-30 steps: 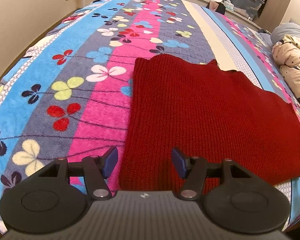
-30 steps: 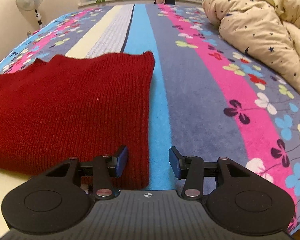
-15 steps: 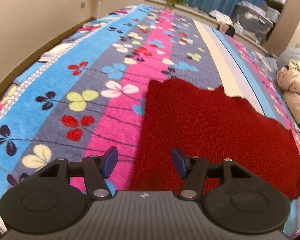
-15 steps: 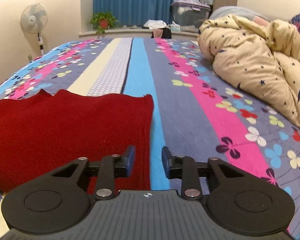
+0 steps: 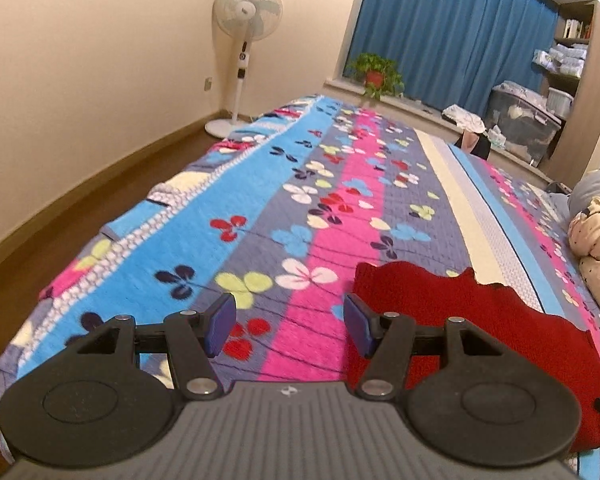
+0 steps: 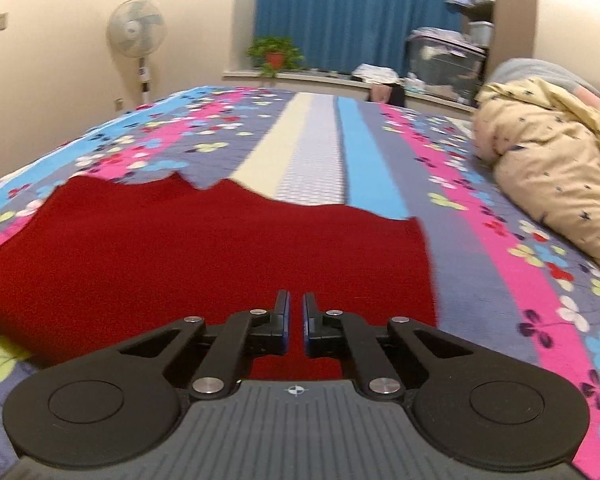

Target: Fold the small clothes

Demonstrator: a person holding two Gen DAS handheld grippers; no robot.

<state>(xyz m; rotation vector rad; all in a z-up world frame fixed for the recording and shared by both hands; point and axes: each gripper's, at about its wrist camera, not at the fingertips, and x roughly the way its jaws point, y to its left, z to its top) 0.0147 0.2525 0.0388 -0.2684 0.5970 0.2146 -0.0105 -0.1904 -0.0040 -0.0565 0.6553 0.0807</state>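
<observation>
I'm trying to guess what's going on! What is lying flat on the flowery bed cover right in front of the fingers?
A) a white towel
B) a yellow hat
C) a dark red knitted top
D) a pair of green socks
C: a dark red knitted top lies spread on the striped, flowery bed cover, just beyond the right gripper.

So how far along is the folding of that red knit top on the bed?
Done: the red knit top lies flat as a folded rectangle on the floral bedspread. In hand: nothing; the left gripper is open over the bedspread, and the right gripper is shut and empty. Left: perhaps one more fold.
</observation>
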